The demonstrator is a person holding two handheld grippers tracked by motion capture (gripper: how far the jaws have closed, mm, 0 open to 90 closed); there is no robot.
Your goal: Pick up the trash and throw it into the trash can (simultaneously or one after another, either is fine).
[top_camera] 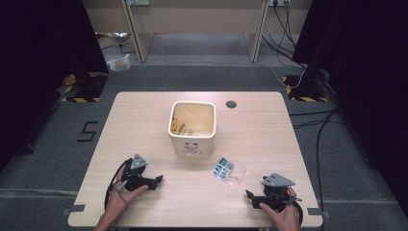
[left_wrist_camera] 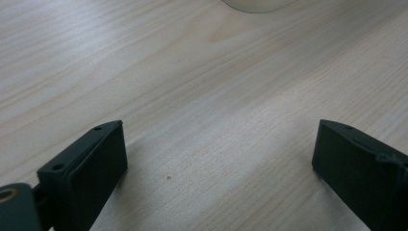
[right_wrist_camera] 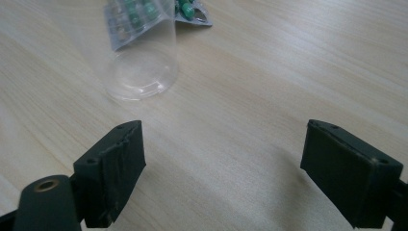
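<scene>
A cream square bin [top_camera: 192, 126] stands in the middle of the wooden table [top_camera: 144, 115], with yellowish litter inside. A clear plastic cup [top_camera: 235, 174] lies on its side to the bin's front right, beside a blister pack of green pills [top_camera: 223, 168]. In the right gripper view the cup [right_wrist_camera: 144, 67] lies just ahead of the jaws and the pill pack [right_wrist_camera: 159, 12] shows partly through it. My right gripper [top_camera: 250, 196] rests near the front right edge, open and empty. At the front left my left gripper [top_camera: 159, 179] is open over bare wood [left_wrist_camera: 207, 96].
A round cable hole [top_camera: 231, 104] sits in the table behind the bin. Cables [top_camera: 317, 139] run over the floor to the right, and desk legs [top_camera: 139, 43] stand behind the table. The bin's base [left_wrist_camera: 255, 4] shows at the top of the left gripper view.
</scene>
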